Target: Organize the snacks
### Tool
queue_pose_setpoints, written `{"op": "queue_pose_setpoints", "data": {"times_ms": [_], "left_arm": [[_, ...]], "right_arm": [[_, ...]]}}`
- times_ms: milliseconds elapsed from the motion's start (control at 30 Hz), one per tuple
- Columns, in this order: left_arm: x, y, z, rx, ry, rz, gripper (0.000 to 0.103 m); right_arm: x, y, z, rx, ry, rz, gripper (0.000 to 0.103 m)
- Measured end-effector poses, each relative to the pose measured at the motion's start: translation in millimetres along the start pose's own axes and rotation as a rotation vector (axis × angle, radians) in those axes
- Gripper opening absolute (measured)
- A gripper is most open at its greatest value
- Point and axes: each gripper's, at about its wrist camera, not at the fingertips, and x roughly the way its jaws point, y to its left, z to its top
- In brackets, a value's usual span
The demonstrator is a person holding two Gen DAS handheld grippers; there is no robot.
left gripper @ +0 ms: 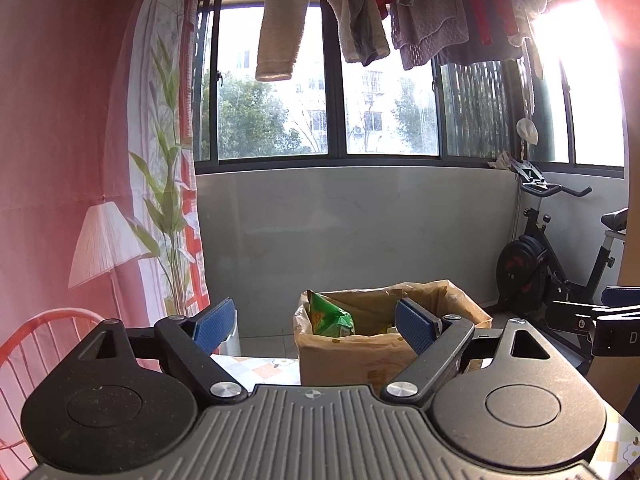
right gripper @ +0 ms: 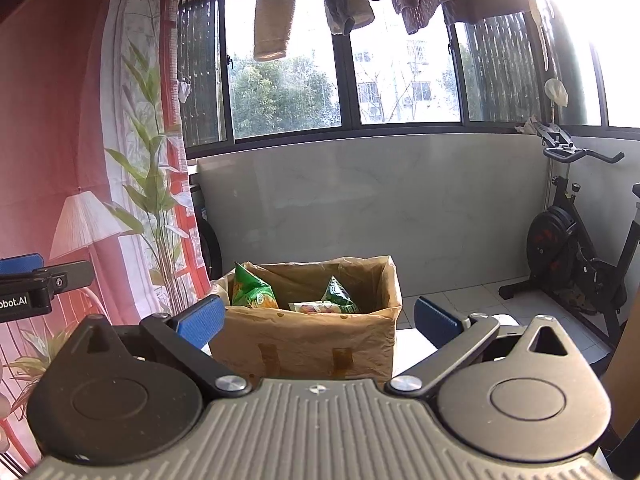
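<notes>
Left gripper (left gripper: 314, 326) and right gripper (right gripper: 318, 322) both have jaws spread wide w/ nothing between the blue pads; they're held level-ish, side by side, aimed at the cardboard box (right gripper: 308, 344). Box sits on the table (left gripper: 260, 368) near its far edge, lined w/ a brown bag. Snacks are already inside: green chip bag (right gripper: 252, 290) upright vs the box's left wall, a second green packet (right gripper: 340, 298) toward the right, a pale flat pack (right gripper: 314, 307) betw. them. No loose snack shows on what little of the table is visible, so prob. late in the job, betw. drops; most of the table is hidden under the grippers, can't confirm. Next move likely needs a look down for any remaining pack, then a soft pinch since the bags crush easily. Table has a pale patterned cloth. Beyond: red chair (left gripper: 48, 344) left, printed curtain (left gripper: 160, 160), grey half-wall, big window (left gripper: 332, 92) w/ laundry (left gripper: 400, 8) hung above, exercise bike (right gripper: 572, 248) far right.
</notes>
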Motion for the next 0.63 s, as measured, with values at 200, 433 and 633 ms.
{"op": "queue_pose_setpoints", "data": {"times_ms": [200,433,633], "left_arm": [[0.3,2.3,-0.1,-0.003,0.006,0.003,0.089],[1.5,4.2,-1.3,-0.013,0.016,-0.004,0.089],[2.9,7.2,-3.9,-0.019,0.021,0.0,0.089]], "right_arm": [[-2.2,1.9,-1.4,0.001,0.001,0.007,0.103],[-3.1,2.5,-1.2,-0.001,-0.001,0.005,0.103],[-2.2,2.4,-2.0,-0.002,0.004,0.006,0.103]]}}
